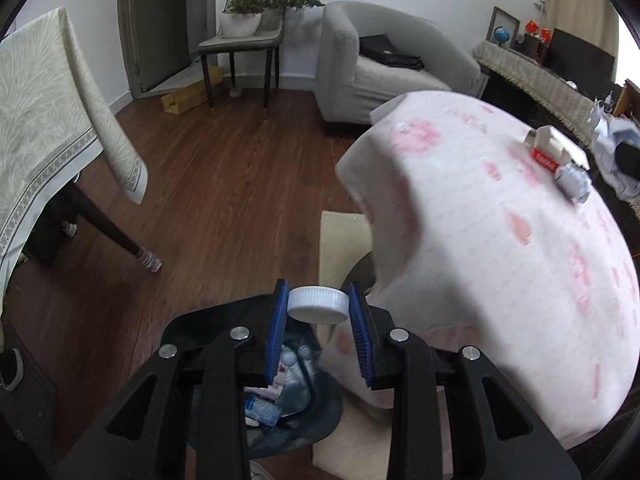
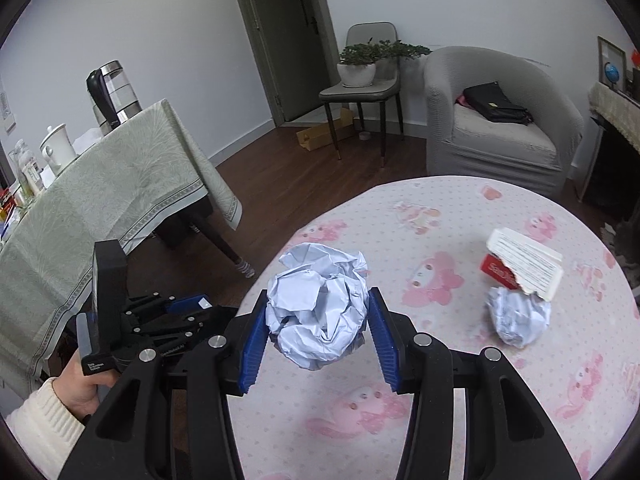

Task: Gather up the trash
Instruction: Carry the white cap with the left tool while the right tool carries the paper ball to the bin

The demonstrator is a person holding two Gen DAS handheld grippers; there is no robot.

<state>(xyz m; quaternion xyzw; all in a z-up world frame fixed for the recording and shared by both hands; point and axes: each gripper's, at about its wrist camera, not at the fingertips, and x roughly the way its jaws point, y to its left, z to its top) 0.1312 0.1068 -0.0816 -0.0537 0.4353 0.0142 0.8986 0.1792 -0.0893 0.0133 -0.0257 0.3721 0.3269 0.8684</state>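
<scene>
In the left wrist view my left gripper (image 1: 318,300) is shut on a white plastic bottle cap (image 1: 318,307), held over a black-lined trash bin (image 1: 320,420) with bottles and wrappers (image 1: 276,396) inside. My right gripper (image 2: 319,300) is shut on a large crumpled white paper ball (image 2: 320,312), above the near edge of the round table with a pink cloth (image 2: 440,420). A second paper ball (image 2: 516,320) and a torn red and white box (image 2: 524,268) lie on the cloth to the right. The left gripper (image 2: 196,304) shows low at the left, held by a hand (image 2: 80,384).
A second table with a pale green cloth (image 2: 100,208) stands at the left, carrying a kettle (image 2: 114,92) and jars. A grey armchair (image 2: 500,120), a chair with a plant (image 2: 360,80) and a cardboard box (image 2: 320,132) are at the back. The floor is dark wood (image 1: 220,180).
</scene>
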